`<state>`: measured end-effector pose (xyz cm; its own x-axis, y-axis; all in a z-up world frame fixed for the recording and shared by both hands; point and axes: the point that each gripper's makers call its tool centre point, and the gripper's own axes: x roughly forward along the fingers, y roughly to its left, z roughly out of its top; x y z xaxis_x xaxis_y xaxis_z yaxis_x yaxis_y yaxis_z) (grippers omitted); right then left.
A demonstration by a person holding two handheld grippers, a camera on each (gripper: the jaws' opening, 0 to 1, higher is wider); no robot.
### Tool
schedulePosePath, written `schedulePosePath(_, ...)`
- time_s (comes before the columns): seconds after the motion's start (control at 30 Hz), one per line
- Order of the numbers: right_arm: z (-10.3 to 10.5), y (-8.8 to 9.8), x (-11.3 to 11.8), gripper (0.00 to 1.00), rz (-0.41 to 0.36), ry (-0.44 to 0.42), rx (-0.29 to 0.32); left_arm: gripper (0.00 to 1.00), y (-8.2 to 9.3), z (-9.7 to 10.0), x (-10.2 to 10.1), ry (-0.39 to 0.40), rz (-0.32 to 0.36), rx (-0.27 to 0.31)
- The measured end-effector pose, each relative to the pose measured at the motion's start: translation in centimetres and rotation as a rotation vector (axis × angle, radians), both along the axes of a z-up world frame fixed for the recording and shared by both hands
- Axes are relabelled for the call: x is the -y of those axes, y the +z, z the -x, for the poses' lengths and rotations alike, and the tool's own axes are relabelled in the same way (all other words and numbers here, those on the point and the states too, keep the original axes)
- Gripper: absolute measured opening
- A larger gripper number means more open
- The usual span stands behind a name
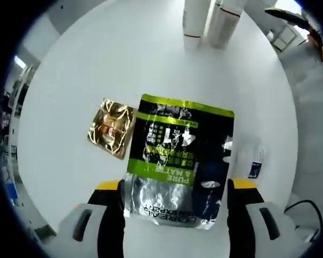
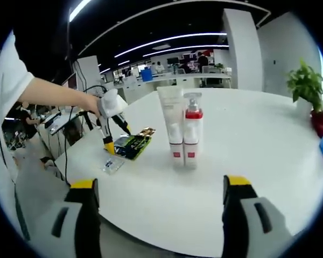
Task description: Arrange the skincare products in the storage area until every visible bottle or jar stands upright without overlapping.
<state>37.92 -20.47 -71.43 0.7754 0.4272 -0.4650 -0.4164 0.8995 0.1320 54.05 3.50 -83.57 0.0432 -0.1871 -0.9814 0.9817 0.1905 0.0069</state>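
White and smooth, the round desk [image 2: 247, 161] carries everything. On it two products already stand upright, touching side by side: a white tube [image 2: 171, 126] with a red band near its base, and a white pump bottle [image 2: 192, 134] with a red collar. This part of the task looks done.

The rest is flat things, which I judge are still to be arranged. The biggest is a glossy black and lime-green sachet [image 1: 177, 161], of crinkled foil with a silver end, lying flat on the desk. The left gripper [image 1: 175, 188] hangs over it with jaws spread, one on each side of the silver end; I cannot tell if they touch it. Just beside it lies a small gold foil packet [image 1: 112, 128], wrinkled and shiny. The smallest is a clear flat packet [image 1: 252, 158] with a blue mark, close to the other side.

The right gripper [image 2: 159, 207] hovers apart from all products, jaws wide and empty.
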Motion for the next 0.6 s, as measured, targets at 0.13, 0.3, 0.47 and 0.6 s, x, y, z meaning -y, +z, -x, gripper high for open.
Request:
schedulePosePath(0.13,-0.02,-0.05,0.03,0.96,0.002,-0.002,-0.002,0.74,0.04,0.17,-0.01,-0.013,-0.012,0.0)
schedulePosePath(0.3,0.01,-0.06,0.0,0.95,0.001,-0.001,-0.004,0.73,0.18,0.25,-0.04,-0.007,0.0,0.003)
schedulePosePath(0.47,0.03,-0.06,0.0,0.95,0.0,-0.002,-0.003,0.71,0.22,0.27,-0.05,0.003,0.002,0.004)
schedulePosePath(0.6,0.04,-0.07,-0.02,0.94,0.001,-0.001,-0.003,0.68,0.28,0.29,-0.06,0.01,-0.009,0.003)
